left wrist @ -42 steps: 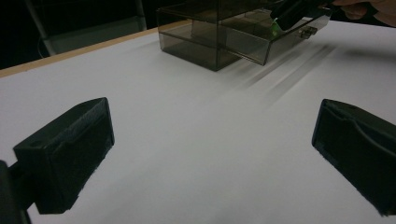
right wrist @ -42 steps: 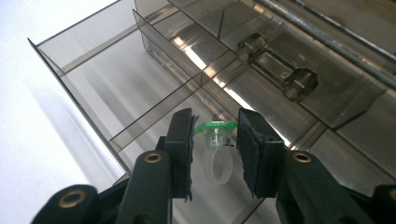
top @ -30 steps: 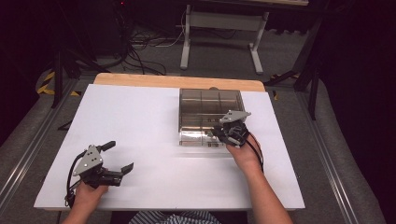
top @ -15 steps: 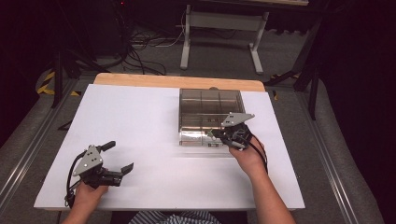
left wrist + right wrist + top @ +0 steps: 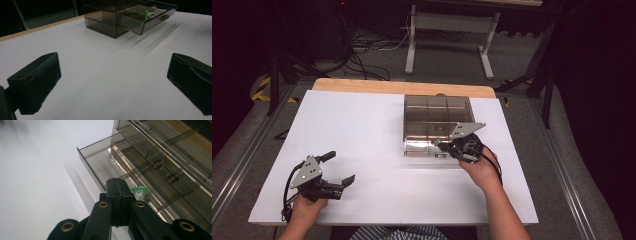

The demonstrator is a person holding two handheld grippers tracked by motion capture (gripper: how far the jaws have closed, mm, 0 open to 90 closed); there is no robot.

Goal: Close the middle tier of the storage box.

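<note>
A smoky clear drawer box [image 5: 437, 112] stands on the white table top [image 5: 362, 130]. Its bottom drawer [image 5: 422, 149] is pulled out a little toward me. A small green-capped piece [image 5: 138, 189] lies in the drawer [image 5: 97, 162], and it shows from the other side [image 5: 147, 12] too. My right gripper [image 5: 438, 144] hovers at the drawer's front edge, its jaws pressed together with nothing between them [image 5: 117, 182]. The drawer's handle [image 5: 163, 17] is free. Near the table's front left, my left gripper [image 5: 338, 168] stands open above bare table [image 5: 113, 65].
The wooden back edge of the table [image 5: 402, 87] runs behind the box. A metal stand [image 5: 447, 30] and cables [image 5: 362, 50] are on the floor beyond. Metal rails [image 5: 242, 170] flank the table on both sides.
My right gripper has shifted slightly to the right and toward me at the drawer's front. The left gripper has stayed put.
</note>
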